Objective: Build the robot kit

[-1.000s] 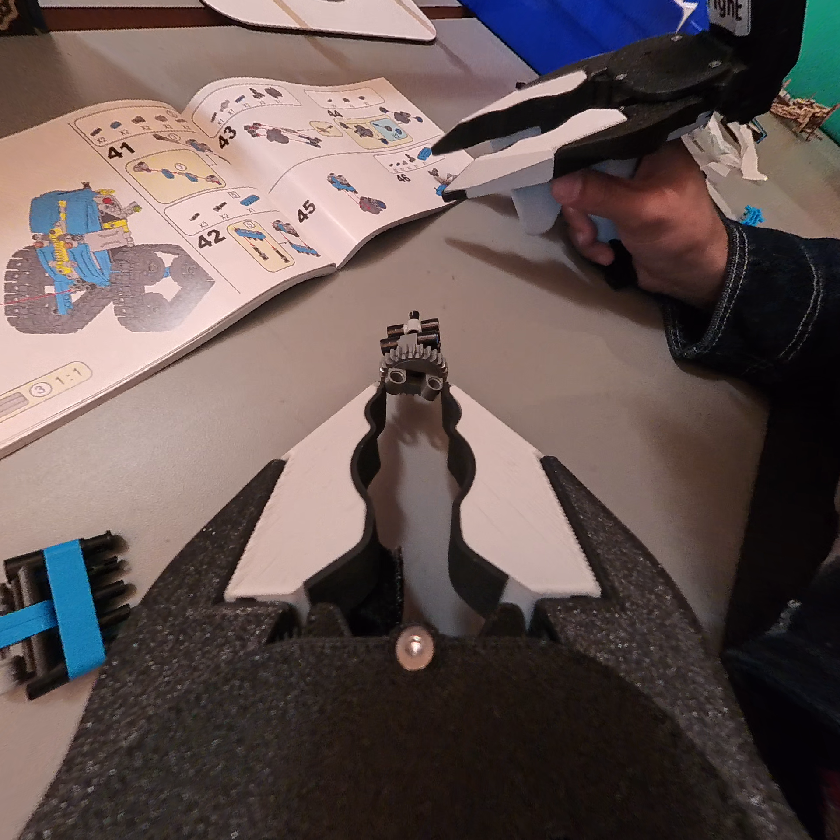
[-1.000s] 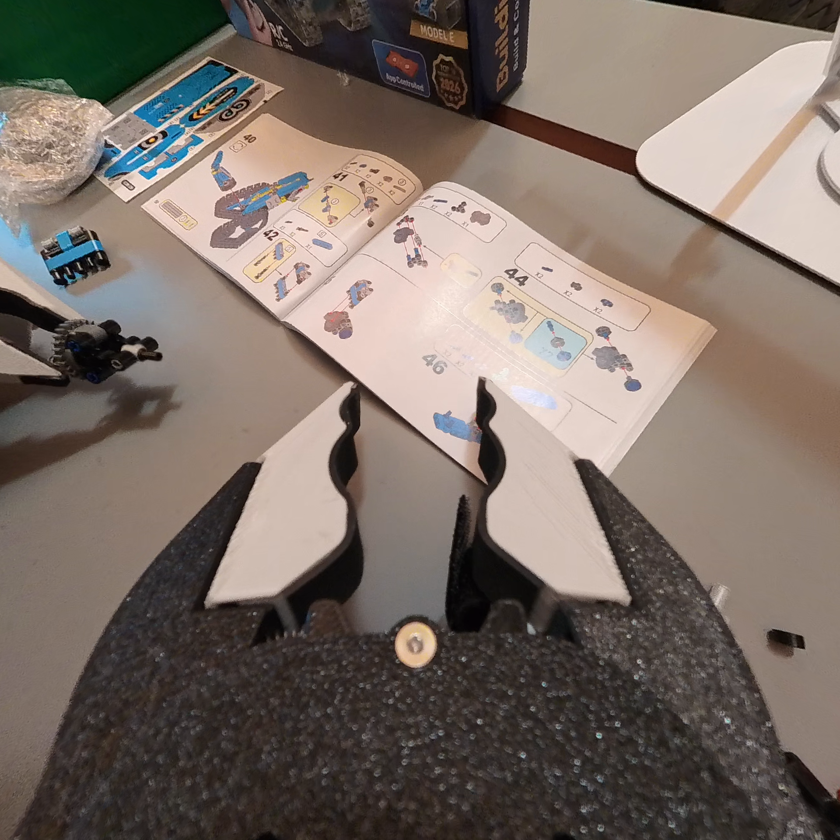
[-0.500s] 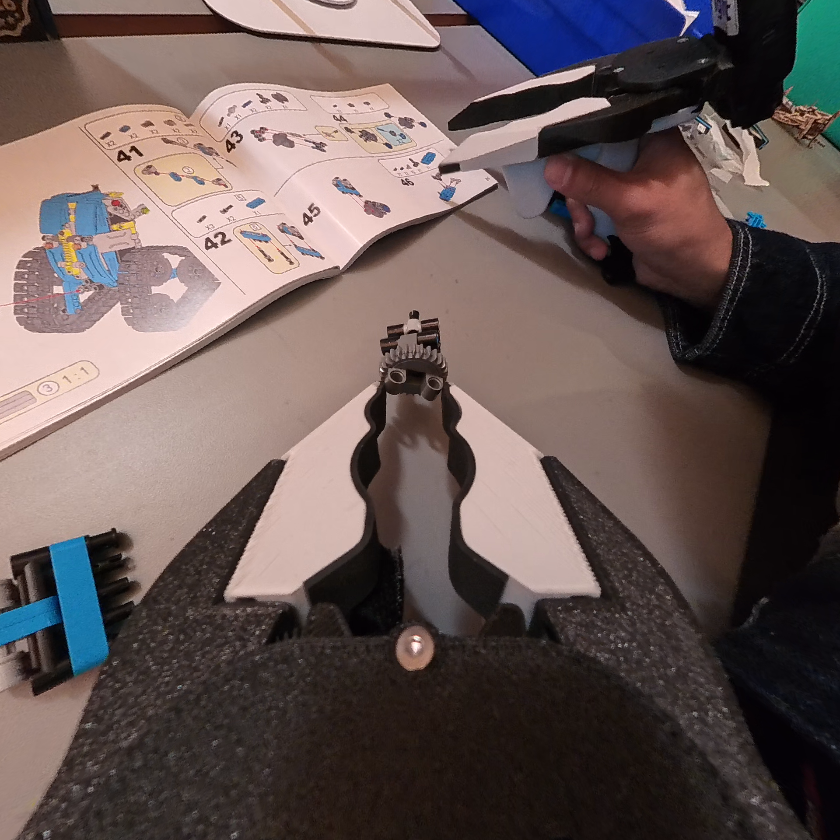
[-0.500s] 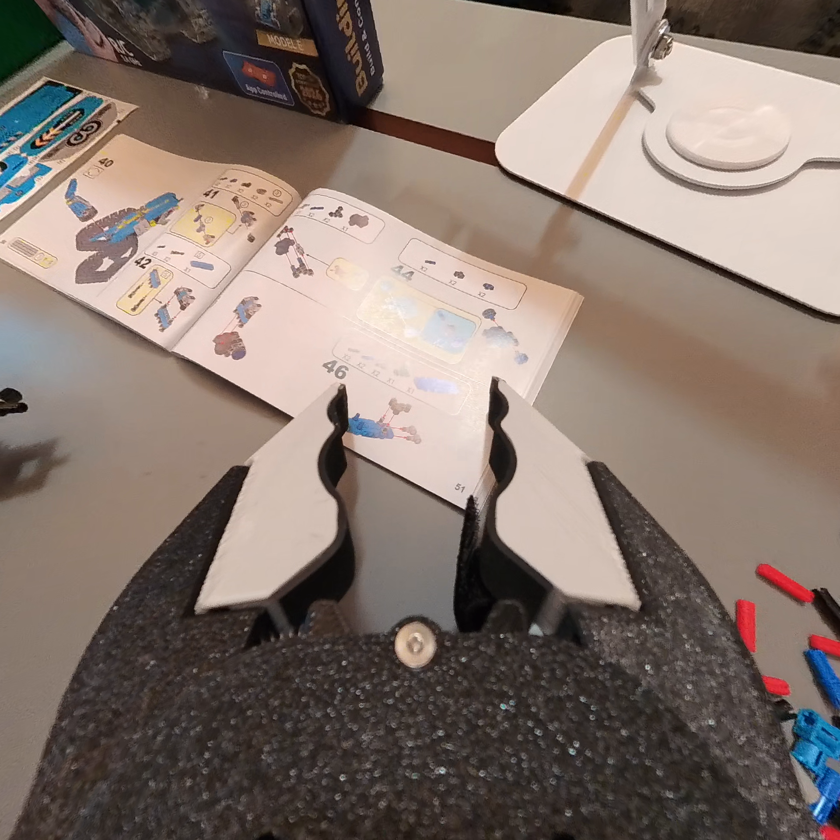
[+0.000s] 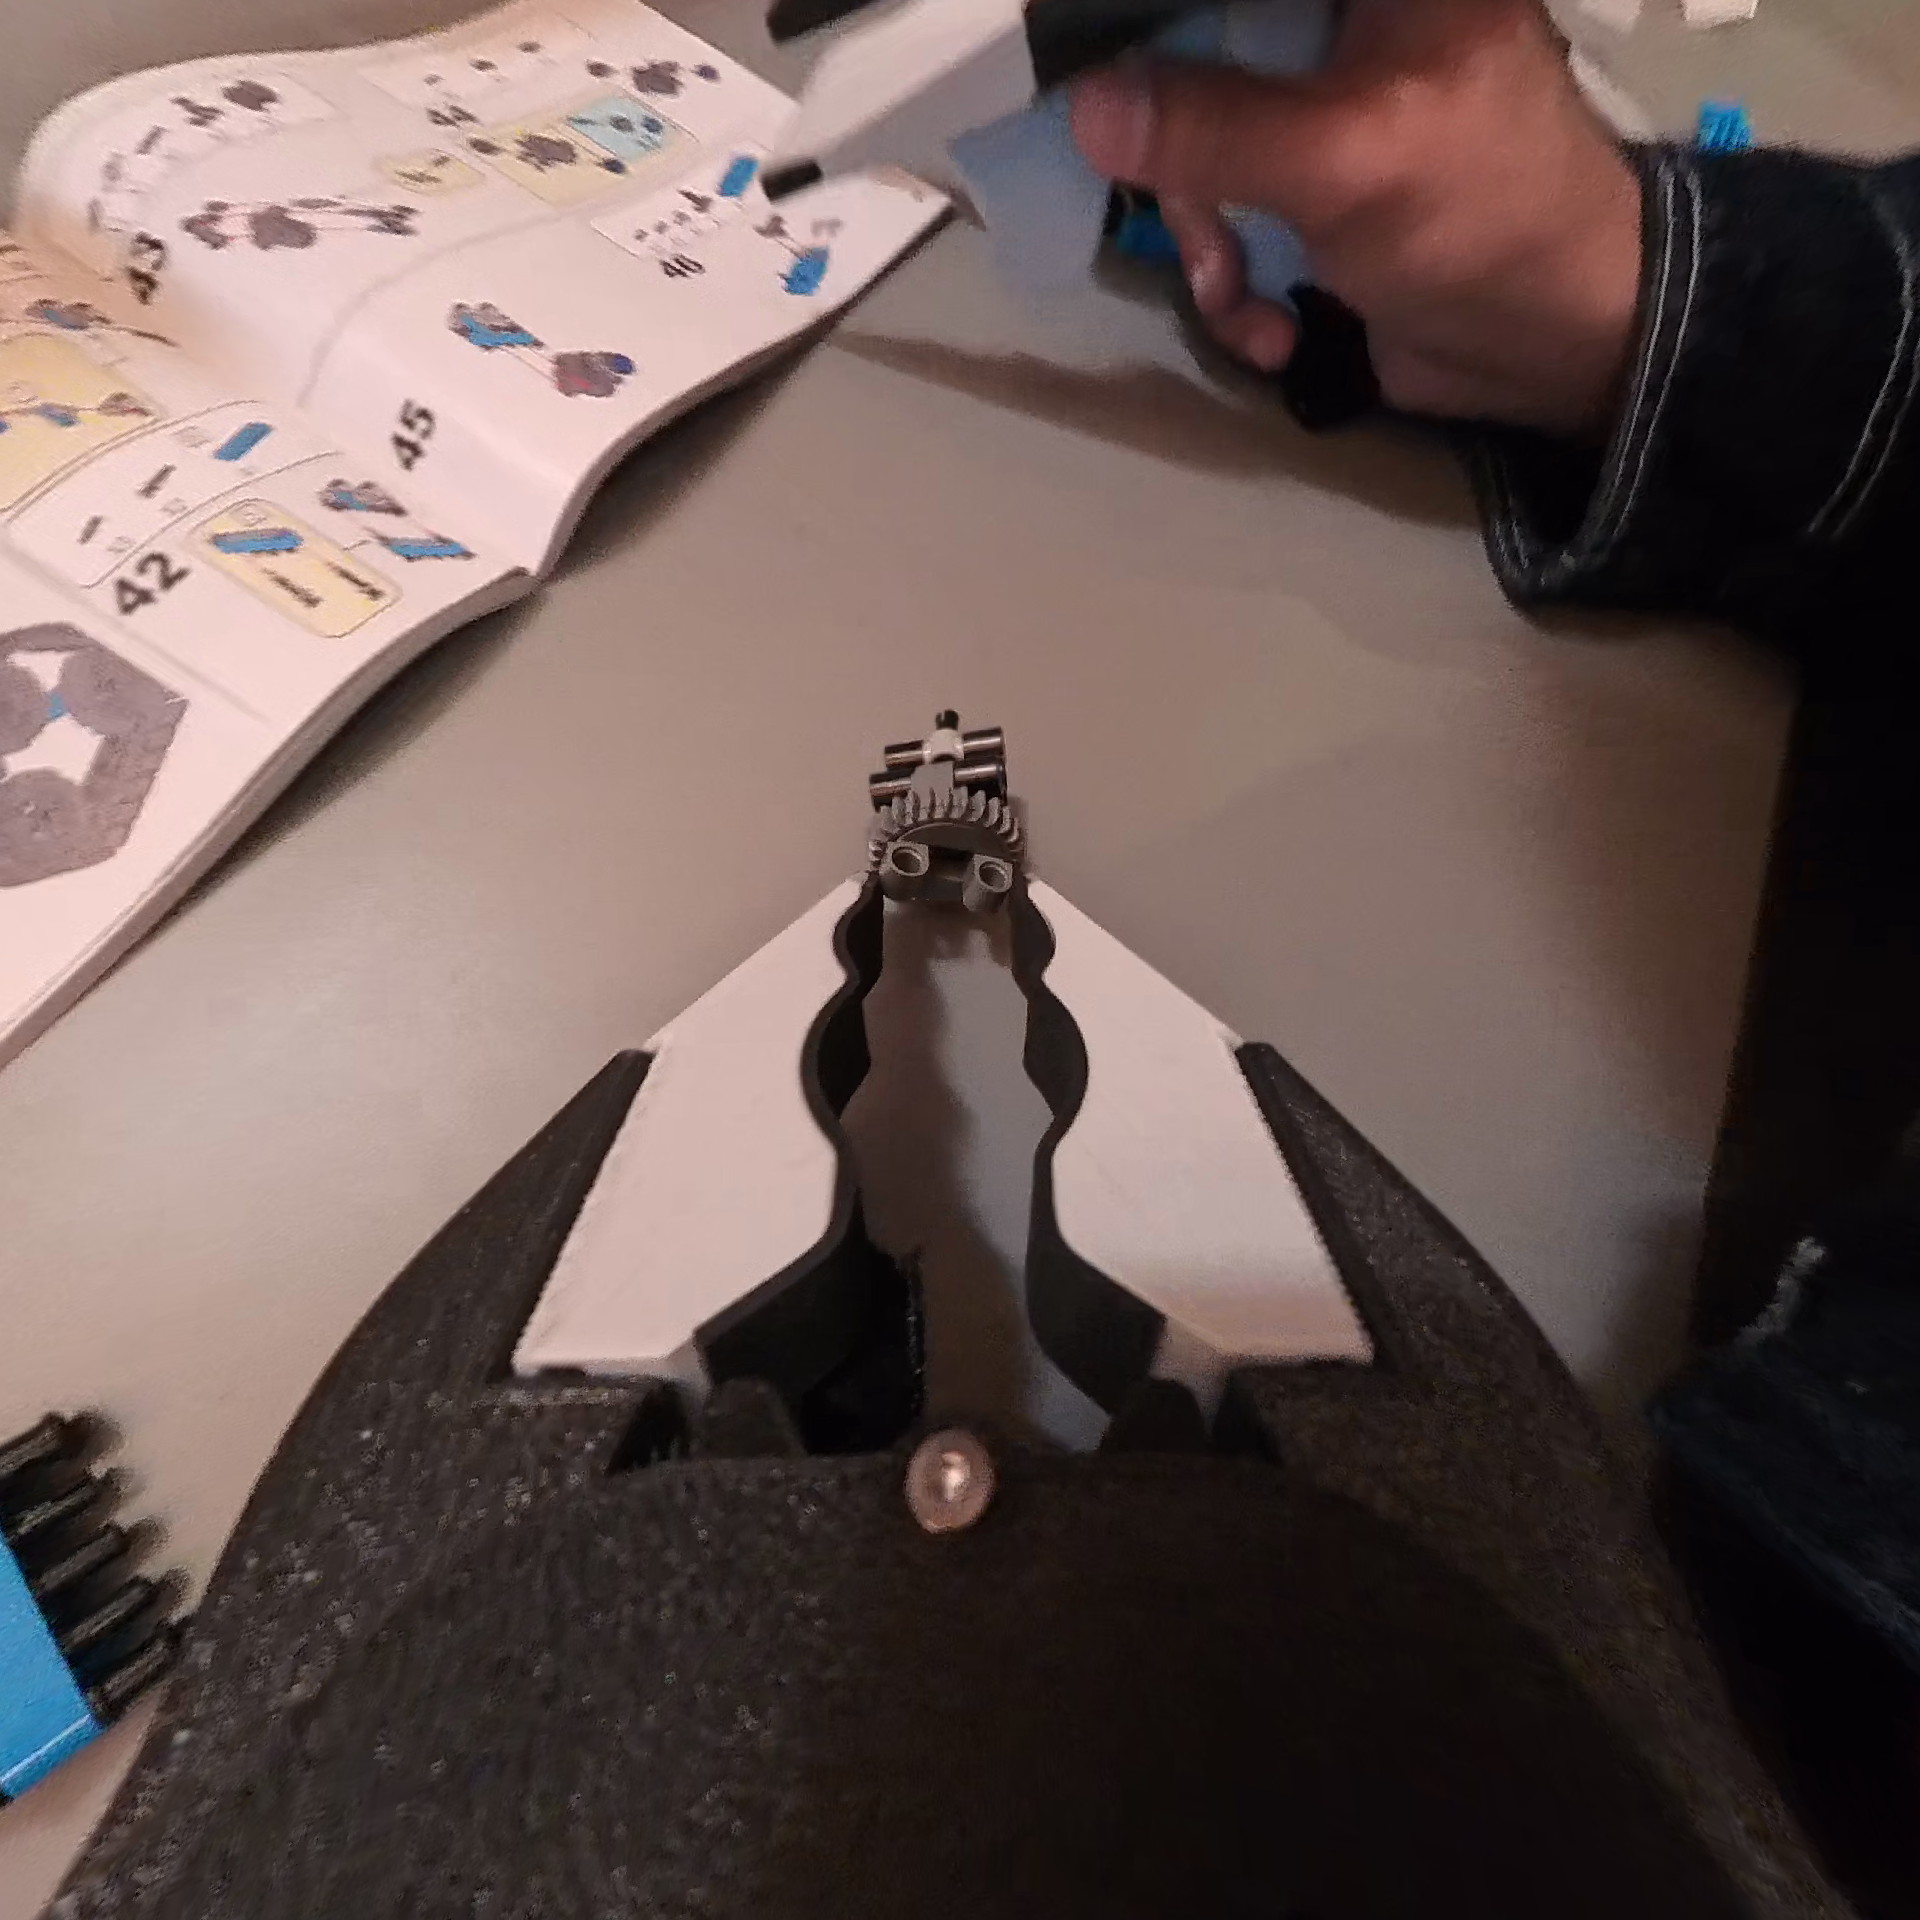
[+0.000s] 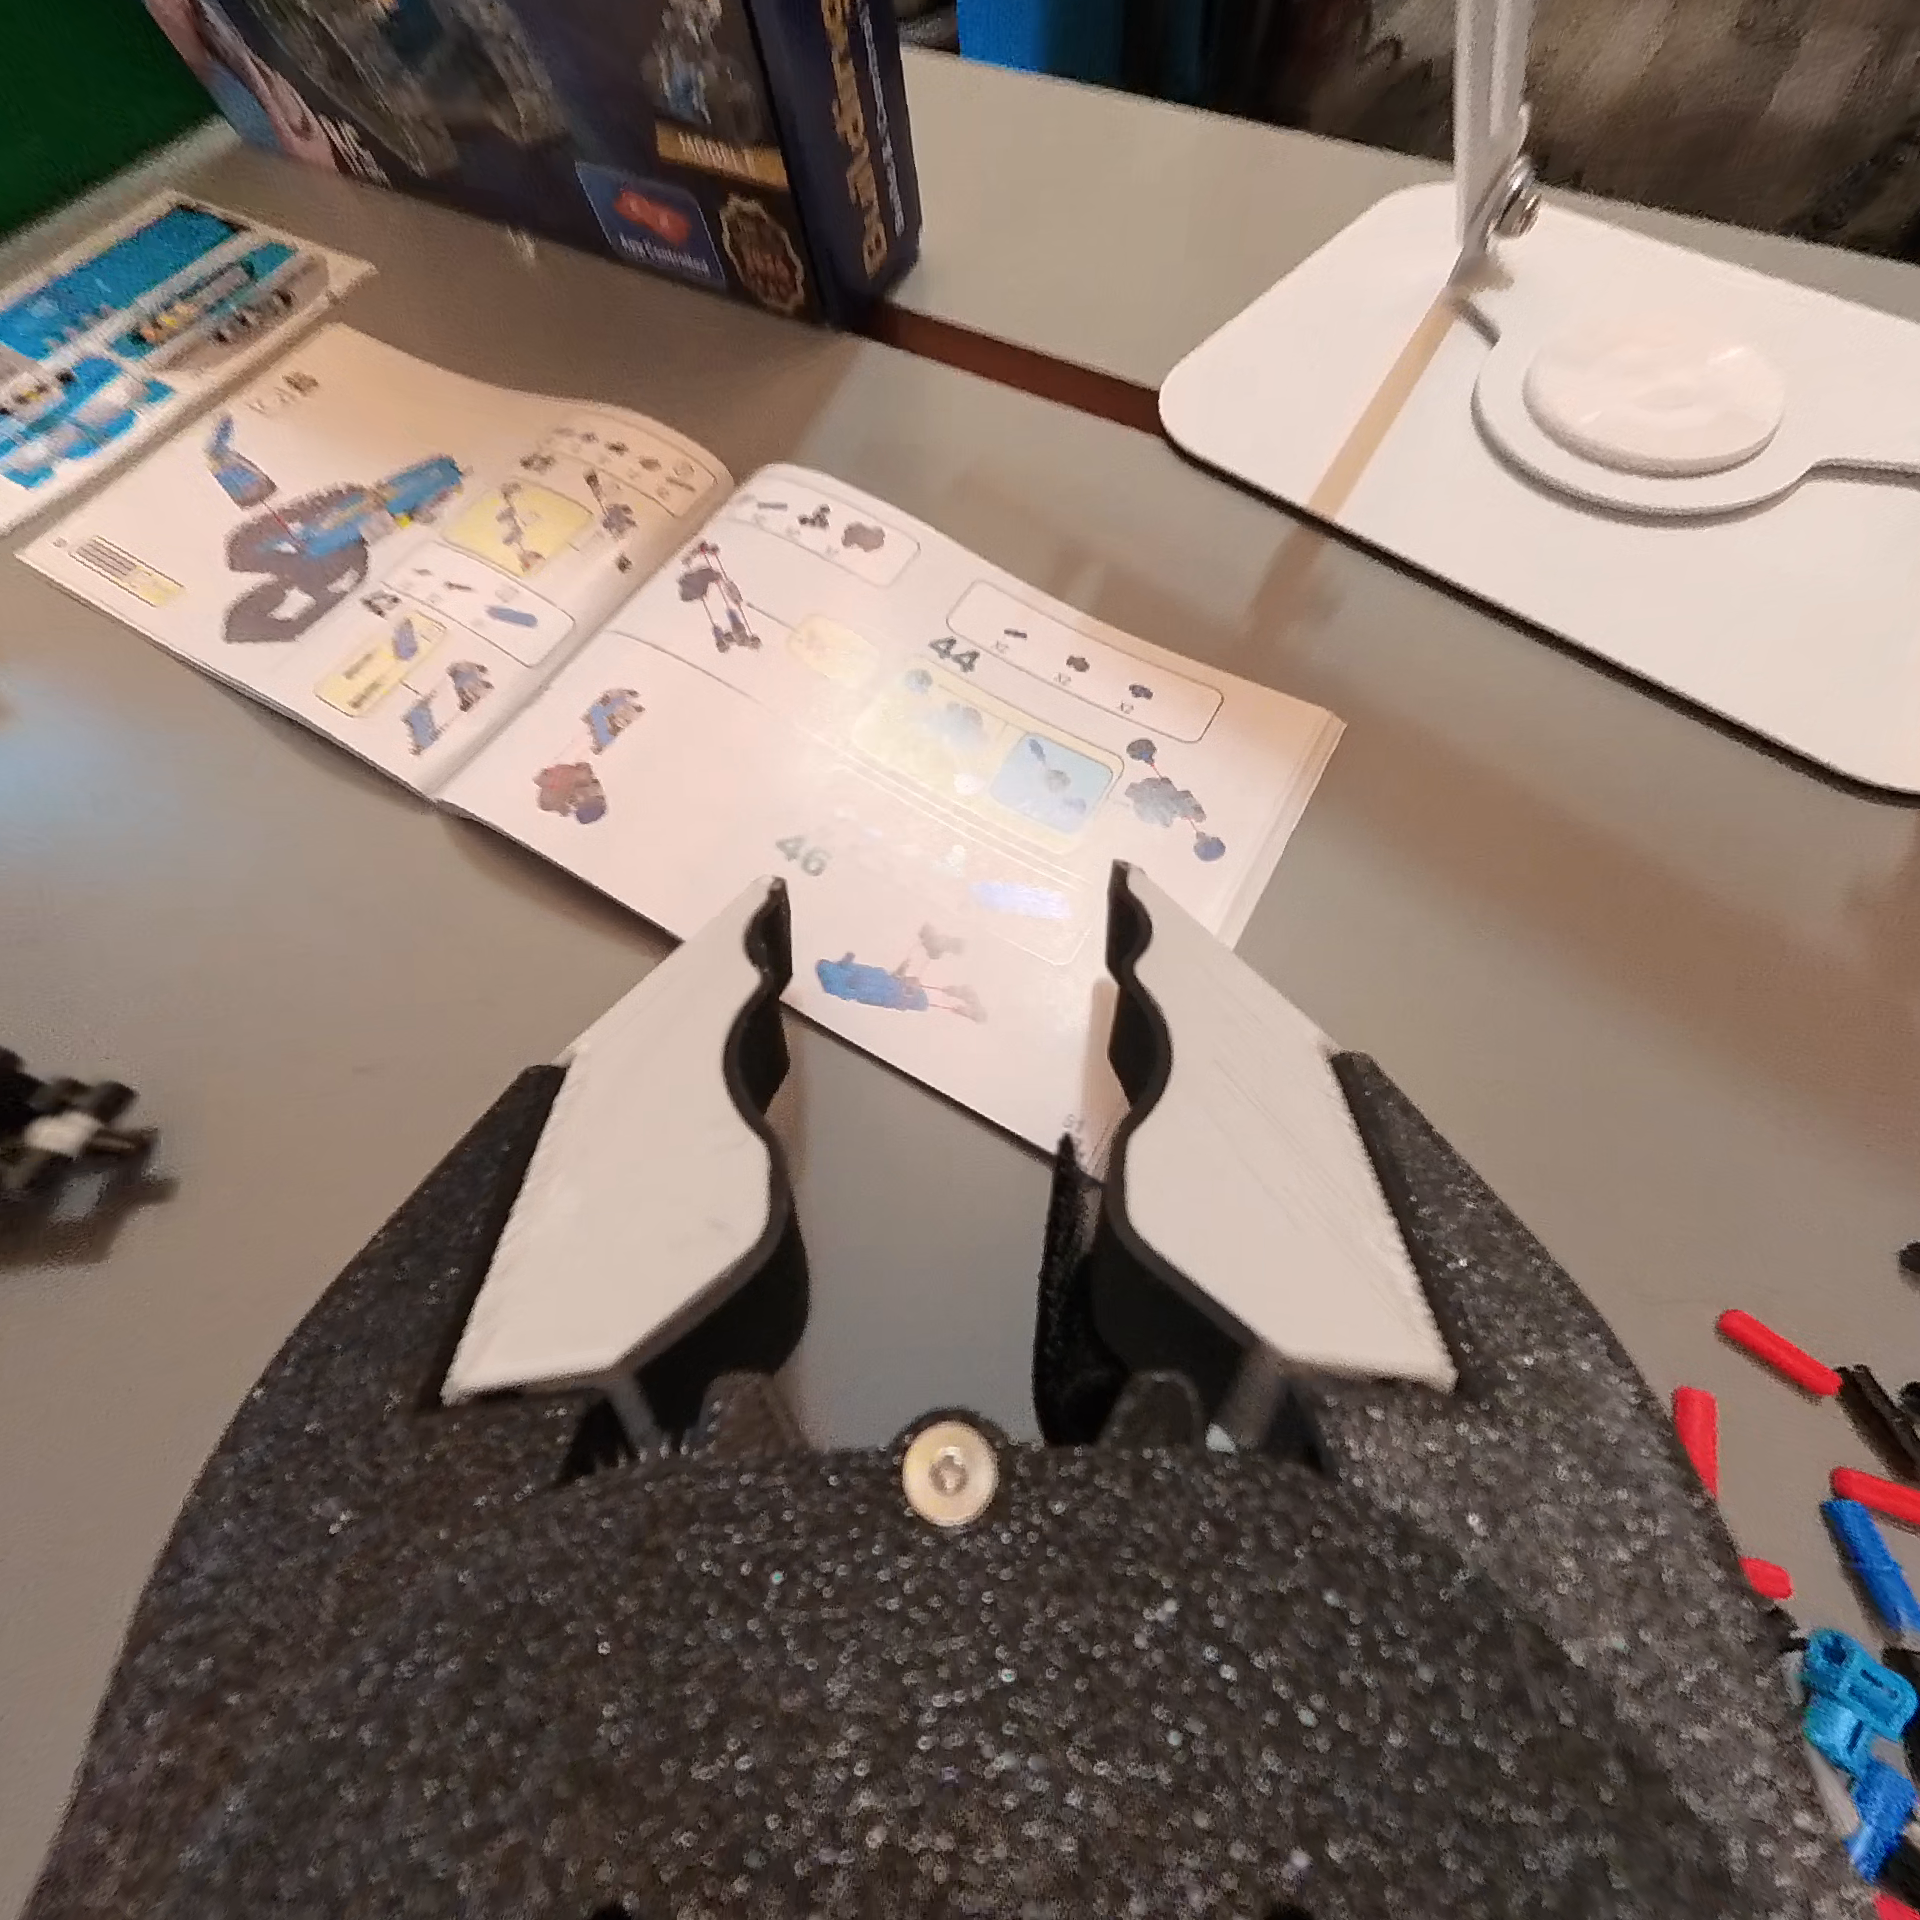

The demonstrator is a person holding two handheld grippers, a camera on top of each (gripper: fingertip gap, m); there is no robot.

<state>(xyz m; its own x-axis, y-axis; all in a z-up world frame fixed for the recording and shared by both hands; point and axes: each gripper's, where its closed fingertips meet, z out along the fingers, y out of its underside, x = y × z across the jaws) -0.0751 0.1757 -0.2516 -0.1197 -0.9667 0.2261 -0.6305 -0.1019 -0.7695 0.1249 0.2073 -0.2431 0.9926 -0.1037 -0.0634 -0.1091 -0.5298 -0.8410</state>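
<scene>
My left gripper [image 5: 943, 883] is shut on a small grey and black gear assembly [image 5: 943, 821] and holds it above the grey table [image 5: 1195, 644]. The assembly also shows blurred at the left edge of the right wrist view [image 6: 62, 1127]. My right gripper [image 6: 940, 894] is open and empty, hovering over the near corner of an open instruction booklet [image 6: 727, 727]. In the left wrist view the right gripper [image 5: 894, 125] appears at the top, held by a hand [image 5: 1382, 208] in a dark sleeve, over the booklet [image 5: 343, 312].
A dark product box [image 6: 582, 145] stands at the back, with a sticker sheet [image 6: 135, 343] to its left. A white stand base [image 6: 1621, 499] sits at the back right. Loose red, blue and black pieces [image 6: 1829, 1538] lie at the right. A blue and black block [image 5: 52, 1600] lies at lower left.
My right gripper has opened wider and swung back left over the booklet's corner. My left gripper has moved forward towards the booklet, still holding the gear assembly.
</scene>
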